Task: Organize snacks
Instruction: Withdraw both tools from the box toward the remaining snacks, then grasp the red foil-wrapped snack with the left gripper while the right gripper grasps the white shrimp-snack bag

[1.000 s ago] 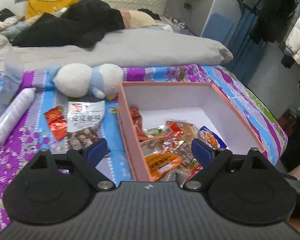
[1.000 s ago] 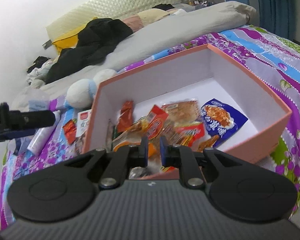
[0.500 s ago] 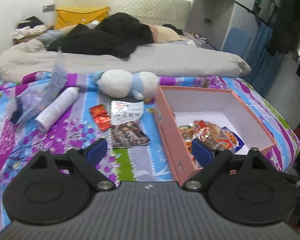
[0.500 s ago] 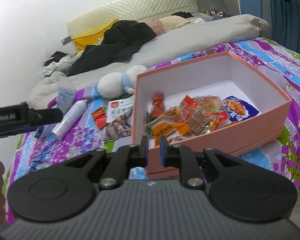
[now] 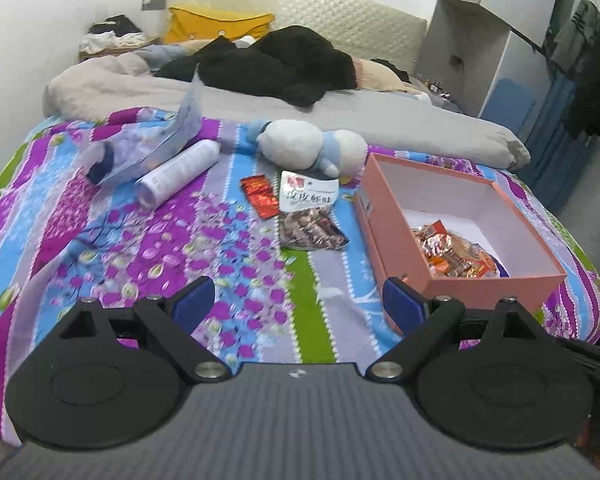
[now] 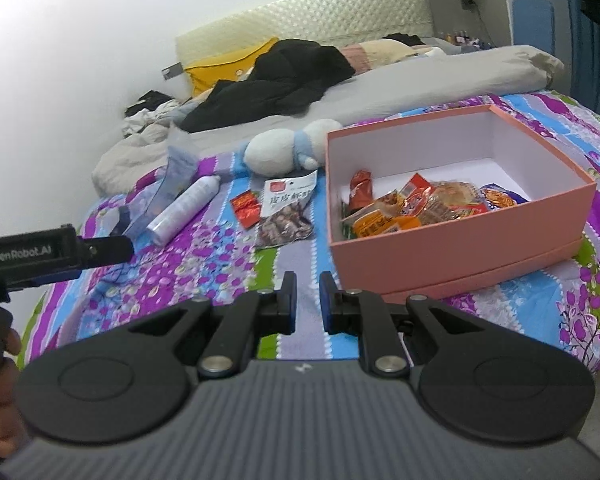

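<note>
With most snacks already in the pink box [image 5: 396, 216], the left gripper [image 5: 300, 304] hung spread and empty toward the two packets [image 5: 308, 216] at twelve o'clock, while the right gripper [image 6: 307, 300] was nearly pressed together, holding nothing.

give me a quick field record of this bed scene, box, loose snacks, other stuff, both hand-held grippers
surface: patterned bedspread
box: pink box, open, no lid on it
in box: pile of snack packets at its near end, far end bare
loose snacks: red packet and white-topped packet, side by side, left of the box
other items: white bottle, plush toy, clear plastic pouch
left hand-held gripper: open, nothing between its pads
right hand-held gripper: almost closed, a narrow gap, holding nothing
</note>
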Motion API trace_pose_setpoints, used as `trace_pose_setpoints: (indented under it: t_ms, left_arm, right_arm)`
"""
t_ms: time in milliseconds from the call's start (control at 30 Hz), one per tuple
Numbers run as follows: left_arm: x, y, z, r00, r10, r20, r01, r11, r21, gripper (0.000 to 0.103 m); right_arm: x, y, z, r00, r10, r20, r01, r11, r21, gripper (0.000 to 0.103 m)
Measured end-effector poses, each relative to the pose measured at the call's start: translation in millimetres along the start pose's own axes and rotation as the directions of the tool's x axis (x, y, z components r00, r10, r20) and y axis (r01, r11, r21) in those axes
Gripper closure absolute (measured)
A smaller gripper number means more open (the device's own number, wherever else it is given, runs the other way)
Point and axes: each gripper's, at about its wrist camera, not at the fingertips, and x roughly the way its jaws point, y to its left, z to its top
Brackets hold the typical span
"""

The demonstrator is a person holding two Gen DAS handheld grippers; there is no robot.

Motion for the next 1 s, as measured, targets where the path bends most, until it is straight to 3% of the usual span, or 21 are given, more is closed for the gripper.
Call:
trace_pose_setpoints:
  t_ms: [367,400,433,500,667,1000]
  left_arm:
    - [-1,23,-31,0.998,0.067,0.007,-0.067,0.997,-0.033,0.01]
    - [1,25,-31,0.998,0.063,0.009,-0.063,0.997,-0.036,0.01]
    - [4,28,-32,0.998,0.067,0.006,-0.067,0.997,-0.044,0.01]
    - [13,34,-32,0.999,0.052,0.002,-0.052,0.997,-0.063,0.01]
    - [42,52,-27,0.999,0.027,-0.027,-0.03,0.993,-0.114,0.01]
    - [94,74,-4,0.999,0.03,-0.024,-0.033,0.991,-0.128,0.01]
  right_arm:
    - [7,16,-15,0.998,0.053,-0.032,-0.055,0.996,-0.066,0.087]
    - [9,18,-16,0.998,0.053,-0.036,-0.055,0.996,-0.076,0.083]
    - [10,20,-17,0.998,0.059,-0.038,-0.062,0.994,-0.085,0.064]
    - [13,22,-19,0.997,0.076,-0.027,-0.079,0.992,-0.095,0.042]
    - [34,31,-23,0.996,0.064,-0.063,-0.071,0.991,-0.116,0.043]
    - [83,48,-13,0.996,0.061,-0.072,-0.072,0.984,-0.163,0.043]
